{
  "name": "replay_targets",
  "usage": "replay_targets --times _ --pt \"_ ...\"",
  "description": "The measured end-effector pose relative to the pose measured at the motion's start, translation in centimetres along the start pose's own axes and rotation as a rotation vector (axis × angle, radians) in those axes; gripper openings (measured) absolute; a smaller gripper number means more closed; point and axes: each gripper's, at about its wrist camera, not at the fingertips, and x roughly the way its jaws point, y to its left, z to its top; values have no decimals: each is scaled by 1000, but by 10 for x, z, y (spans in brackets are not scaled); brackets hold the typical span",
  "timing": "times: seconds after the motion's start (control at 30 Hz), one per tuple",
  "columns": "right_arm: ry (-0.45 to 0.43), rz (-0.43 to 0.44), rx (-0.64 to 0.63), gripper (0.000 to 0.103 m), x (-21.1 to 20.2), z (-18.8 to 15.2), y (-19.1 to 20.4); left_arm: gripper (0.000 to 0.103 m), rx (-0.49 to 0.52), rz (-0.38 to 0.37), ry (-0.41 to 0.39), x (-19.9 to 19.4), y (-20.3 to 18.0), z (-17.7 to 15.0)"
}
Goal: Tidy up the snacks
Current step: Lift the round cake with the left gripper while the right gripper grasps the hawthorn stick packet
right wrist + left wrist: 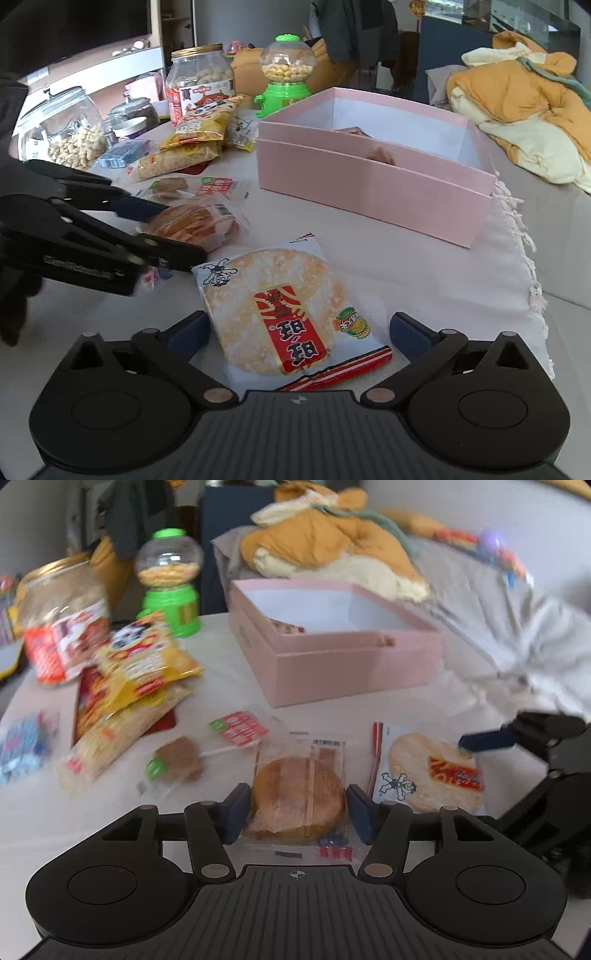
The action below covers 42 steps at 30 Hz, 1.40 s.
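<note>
Two grippers are standing spread: the left gripper [298, 808] around a clear-wrapped round brown cake [298, 800], the right gripper [299, 334] around a round white rice cracker packet [280, 310], lower centre.

A matt white cloth [424, 266] with a fringed edge covers the table. The pink box [369, 184], centre right in the right wrist view, looks like smooth matt card with a white inside. The rice cracker packet [280, 314], lower centre, is glossy clear plastic film, as is the round cake's wrapper [299, 794]. At upper left, the peanut jar [199, 81] is clear plastic with a gold lid, and the candy dispenser [286, 74] is shiny green plastic.
</note>
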Motion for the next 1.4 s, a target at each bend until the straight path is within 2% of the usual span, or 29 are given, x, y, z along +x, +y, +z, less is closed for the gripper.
replay_targets --times 0.13,0.2,0.27,0.33,0.43,0.53,0.6,0.77,0.87,1.03,1.2,1.3,1.4 --pt "17 -16 34 103 -2 4 2 63 -27 179 -78 -33 23 -26" --pt "18 23 35 103 -3 13 8 62 -94 227 -93 -43 41 -39" --pt "15 51 7 103 1 31 20 63 -159 220 -93 -47 57 -48" --pt "5 58 -30 103 9 52 35 62 -227 170 -129 -54 69 -53" --pt "6 96 -72 102 31 86 58 63 -241 163 -141 -55 71 -55" --pt "45 124 1 81 62 117 73 63 -233 168 -143 -55 69 -56" --pt "80 144 69 56 85 132 79 63 -241 161 -147 -56 70 -58" --pt "115 53 43 45 118 143 87 63 -279 133 -163 -58 75 -60" --pt "133 70 43 45 106 134 82 63 -293 124 -169 -59 76 -61" --pt "173 170 57 46 74 108 76 63 -294 125 -169 -59 76 -61" --pt "144 214 45 60 54 95 77 62 -312 147 -176 -60 75 -61" --pt "133 218 37 61 54 93 82 62 -301 196 -171 -60 71 -60" --pt "142 238 36 64 59 91 89 63 -285 209 -163 -59 70 -59"
